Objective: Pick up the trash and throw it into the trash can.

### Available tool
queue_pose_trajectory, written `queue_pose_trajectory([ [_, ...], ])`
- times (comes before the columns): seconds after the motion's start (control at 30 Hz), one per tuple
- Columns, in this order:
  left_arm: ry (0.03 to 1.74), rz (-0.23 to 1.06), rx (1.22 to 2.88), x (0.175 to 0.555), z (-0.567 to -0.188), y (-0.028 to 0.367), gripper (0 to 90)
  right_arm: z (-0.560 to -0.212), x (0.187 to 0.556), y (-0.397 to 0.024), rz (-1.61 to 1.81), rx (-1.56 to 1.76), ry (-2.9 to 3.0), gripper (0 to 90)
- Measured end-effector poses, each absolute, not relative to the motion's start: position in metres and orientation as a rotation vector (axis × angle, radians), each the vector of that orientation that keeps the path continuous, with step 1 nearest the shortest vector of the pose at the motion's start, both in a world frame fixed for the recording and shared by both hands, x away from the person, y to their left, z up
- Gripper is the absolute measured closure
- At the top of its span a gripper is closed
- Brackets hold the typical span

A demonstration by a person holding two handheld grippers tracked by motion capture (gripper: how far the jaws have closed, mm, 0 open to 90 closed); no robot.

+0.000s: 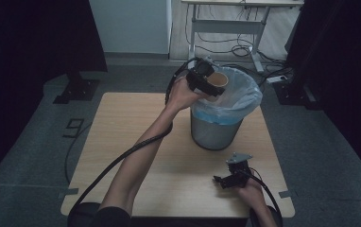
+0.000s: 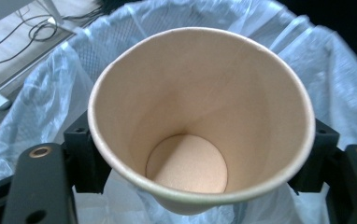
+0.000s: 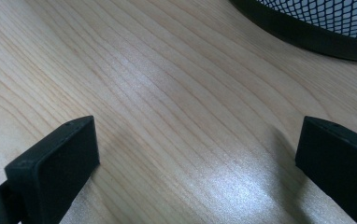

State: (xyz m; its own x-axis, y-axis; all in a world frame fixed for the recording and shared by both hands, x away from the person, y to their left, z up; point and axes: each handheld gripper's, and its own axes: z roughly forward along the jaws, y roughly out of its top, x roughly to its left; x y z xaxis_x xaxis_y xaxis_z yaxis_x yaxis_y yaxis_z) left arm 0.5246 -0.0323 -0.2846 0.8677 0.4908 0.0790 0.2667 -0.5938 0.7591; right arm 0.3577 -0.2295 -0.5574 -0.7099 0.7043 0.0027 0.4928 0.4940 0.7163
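Cup gripped over lined bin; table bare

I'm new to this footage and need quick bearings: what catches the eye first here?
The paper cup, empty, gripped by the left gripper above the bin lined with a pale bag, at the table's far side. The right gripper rests open near the table's front edge.

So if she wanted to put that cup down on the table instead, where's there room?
Bare wood lies left of the bin, out to the table's left edge, crossed by the left forearm and cable. A smaller patch lies between the bin and the right hand-held gripper. The paper cup hangs over the bin's bag.
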Motion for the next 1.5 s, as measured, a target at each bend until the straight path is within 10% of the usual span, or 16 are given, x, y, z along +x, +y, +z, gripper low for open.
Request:
queue_pose_trajectory([
  [0.3, 0.568, 0.368, 2.268, 0.527, -0.296, -0.031, 0.5, -0.557, 0.357, -0.229, 1.037, 1.010, 2.452, 0.0],
  [1.5, 0.437, 0.335, 2.178, 0.485, -0.279, 0.035, 0.0, -0.557, 0.356, -0.229, 1.037, 1.008, 2.454, 0.0],
])
